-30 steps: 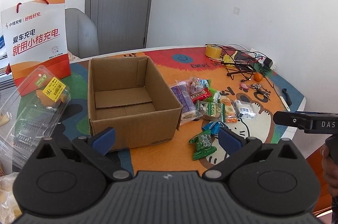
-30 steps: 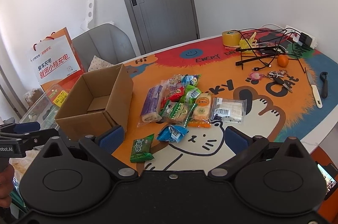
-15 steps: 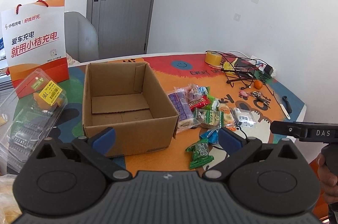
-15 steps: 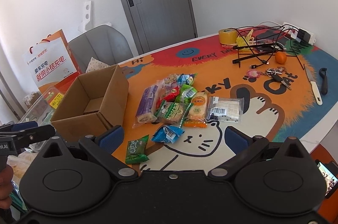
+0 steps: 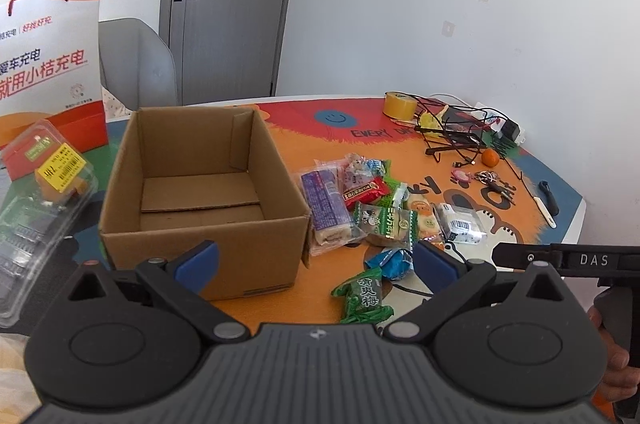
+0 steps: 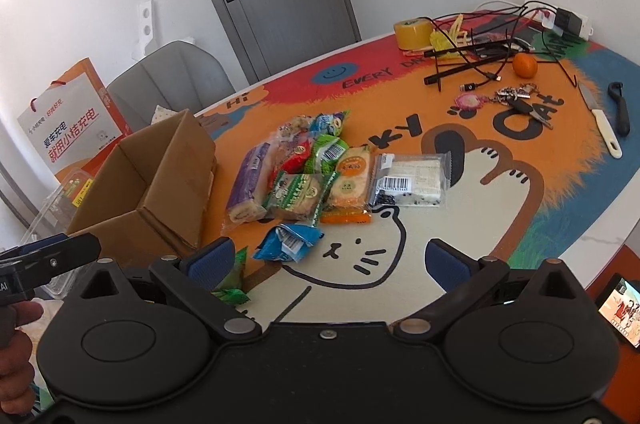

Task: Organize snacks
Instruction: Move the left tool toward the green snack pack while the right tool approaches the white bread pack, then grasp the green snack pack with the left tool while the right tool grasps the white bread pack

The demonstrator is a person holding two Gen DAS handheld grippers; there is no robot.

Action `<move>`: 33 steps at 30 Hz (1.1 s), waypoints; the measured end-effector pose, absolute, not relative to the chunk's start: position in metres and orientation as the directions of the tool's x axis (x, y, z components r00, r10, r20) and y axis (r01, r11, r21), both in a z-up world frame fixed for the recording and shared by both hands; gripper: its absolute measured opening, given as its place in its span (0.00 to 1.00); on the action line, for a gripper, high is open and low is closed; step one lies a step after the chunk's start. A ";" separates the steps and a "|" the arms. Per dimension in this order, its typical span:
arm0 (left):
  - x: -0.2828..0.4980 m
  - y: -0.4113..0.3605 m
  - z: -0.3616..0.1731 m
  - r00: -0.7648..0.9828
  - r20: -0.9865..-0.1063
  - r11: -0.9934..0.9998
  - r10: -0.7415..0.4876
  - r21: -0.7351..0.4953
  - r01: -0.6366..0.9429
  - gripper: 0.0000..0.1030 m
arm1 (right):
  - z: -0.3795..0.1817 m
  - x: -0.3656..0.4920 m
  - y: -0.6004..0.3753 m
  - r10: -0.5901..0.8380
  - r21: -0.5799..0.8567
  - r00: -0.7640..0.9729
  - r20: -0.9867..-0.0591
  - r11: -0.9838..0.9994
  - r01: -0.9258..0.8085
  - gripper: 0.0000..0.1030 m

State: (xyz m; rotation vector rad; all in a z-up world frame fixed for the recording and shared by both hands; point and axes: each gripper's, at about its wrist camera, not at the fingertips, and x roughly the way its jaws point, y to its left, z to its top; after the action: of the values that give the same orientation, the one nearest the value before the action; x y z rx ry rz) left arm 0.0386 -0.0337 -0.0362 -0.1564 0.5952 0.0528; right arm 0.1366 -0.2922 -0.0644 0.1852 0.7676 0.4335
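Note:
An empty open cardboard box point(image 5: 200, 184) point(image 6: 160, 184) stands on the colourful table mat. To its right lies a pile of snack packets: a purple roll point(image 5: 326, 208) point(image 6: 250, 180), a green-white packet point(image 5: 386, 222) point(image 6: 298, 194), a clear barcode packet point(image 6: 408, 180), a blue packet point(image 5: 394, 262) point(image 6: 290, 242) and a green plum packet point(image 5: 362, 298). My left gripper point(image 5: 316, 260) hovers open near the box's front right corner, above the table edge. My right gripper point(image 6: 328, 260) is open, hanging over the cat drawing just in front of the blue packet. Nothing is held.
An orange-white paper bag point(image 5: 48, 72) and clear plastic clamshells point(image 5: 36, 192) sit left of the box. At the far right lie tape point(image 6: 412, 32), tangled cables point(image 6: 480, 52), a mandarin point(image 6: 525, 65), keys point(image 6: 516, 100), a knife point(image 6: 600, 120). A grey chair point(image 6: 168, 84) stands behind.
Both grippers have drawn nearer to the table, so the box and snack pile appear larger. Both stay open and nothing on the table has moved.

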 end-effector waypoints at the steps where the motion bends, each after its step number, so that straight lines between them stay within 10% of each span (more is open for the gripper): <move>1: 0.041 -0.035 -0.039 0.827 -0.562 0.988 0.005 -0.127 -0.092 0.99 | -0.066 0.138 -0.293 0.441 0.318 0.637 -0.633 0.897 -0.306 1.00; 17: 0.077 -0.051 -0.077 0.796 -0.605 0.980 -0.003 -0.160 -0.118 0.97 | -0.098 0.164 -0.305 0.426 0.326 0.639 -0.641 0.904 -0.275 0.97; 33: 0.109 -0.064 -0.119 0.734 -0.679 0.964 -0.014 -0.203 -0.170 0.52 | -0.116 0.190 -0.309 0.354 0.282 0.695 -0.626 0.933 -0.222 0.91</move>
State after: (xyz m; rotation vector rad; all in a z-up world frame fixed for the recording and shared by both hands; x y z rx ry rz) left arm 0.1086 -0.0644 -0.1194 -0.2604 0.7440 0.0869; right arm 0.1900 -0.3089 -0.1159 0.1906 0.7362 0.3235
